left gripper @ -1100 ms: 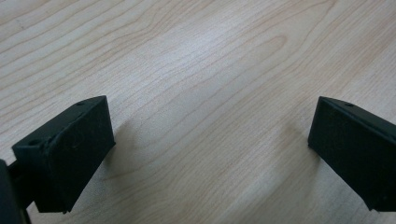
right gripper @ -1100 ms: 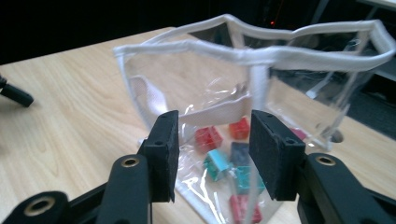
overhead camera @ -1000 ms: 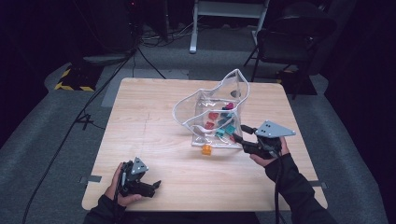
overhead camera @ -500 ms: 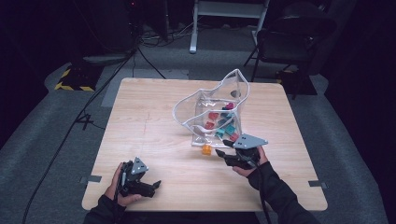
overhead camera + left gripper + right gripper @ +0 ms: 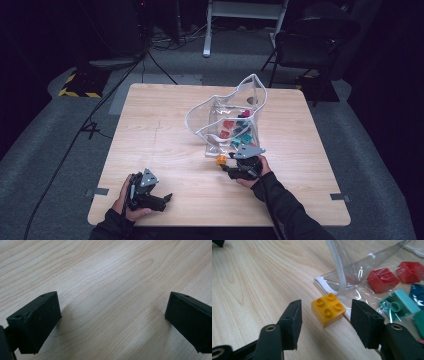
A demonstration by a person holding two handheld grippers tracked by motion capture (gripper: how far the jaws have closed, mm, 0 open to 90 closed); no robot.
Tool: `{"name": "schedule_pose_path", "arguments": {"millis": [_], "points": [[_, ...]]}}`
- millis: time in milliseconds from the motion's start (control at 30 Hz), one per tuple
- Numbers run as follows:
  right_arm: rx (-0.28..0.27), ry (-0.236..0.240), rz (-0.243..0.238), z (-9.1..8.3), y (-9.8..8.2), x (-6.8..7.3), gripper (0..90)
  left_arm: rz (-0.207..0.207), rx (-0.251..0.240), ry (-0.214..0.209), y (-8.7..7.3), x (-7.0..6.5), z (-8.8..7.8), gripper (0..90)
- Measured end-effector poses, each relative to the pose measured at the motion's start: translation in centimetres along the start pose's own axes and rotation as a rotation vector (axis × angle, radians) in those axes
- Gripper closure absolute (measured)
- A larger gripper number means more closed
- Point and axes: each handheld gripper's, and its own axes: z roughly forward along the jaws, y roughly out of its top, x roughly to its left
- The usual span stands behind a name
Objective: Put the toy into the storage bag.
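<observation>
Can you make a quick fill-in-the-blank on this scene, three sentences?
1. The brick between the right gripper jaws has the colour ____.
2. That brick rests on the table, just outside the clear ____ that holds the other bricks.
3. The left gripper has its jaws open over bare ____.

Missing words: yellow; bag; wood

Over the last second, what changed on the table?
The right gripper came down and toward the person from beside the clear bag to the yellow brick; its jaws have just been opening and now straddle the brick without touching it. Left gripper, bag and brick stayed put.
</observation>
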Motion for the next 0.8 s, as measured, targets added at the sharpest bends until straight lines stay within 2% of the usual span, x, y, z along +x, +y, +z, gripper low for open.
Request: {"name": "schedule_pose_path", "arguments": {"millis": [67, 133, 233, 433, 600, 800], "points": [[0.005, 0.001, -0.008, 0.5, 0.0, 0.1, 41.6, 0.001, 0.000, -0.001, 0.0, 0.0, 0.0, 0.5], [0.014, -0.022, -0.023, 1.0, 0.0, 0.1, 40.8, 0.000, 0.000, -0.001, 0.0, 0.0, 0.0, 0.5], [0.015, -0.019, -0.012, 1.6, 0.0, 0.1, 39.7, 0.000, 0.000, -0.001, 0.0, 0.0, 0.0, 0.6], [0.038, -0.024, -0.019, 2.6, 0.1, 0.3, 39.7, -0.002, -0.001, -0.001, 0.0, 0.0, 0.0, 0.5], [0.050, -0.012, 0.002, 3.5, 0.1, 0.2, 39.9, 0.001, 0.000, 0.000, 0.0, 0.0, 0.0, 0.6], [0.054, -0.010, 0.015, 3.9, 0.0, 0.3, 47.0, -0.002, -0.001, 0.000, 0.0, 0.0, 0.0, 0.5]]}}
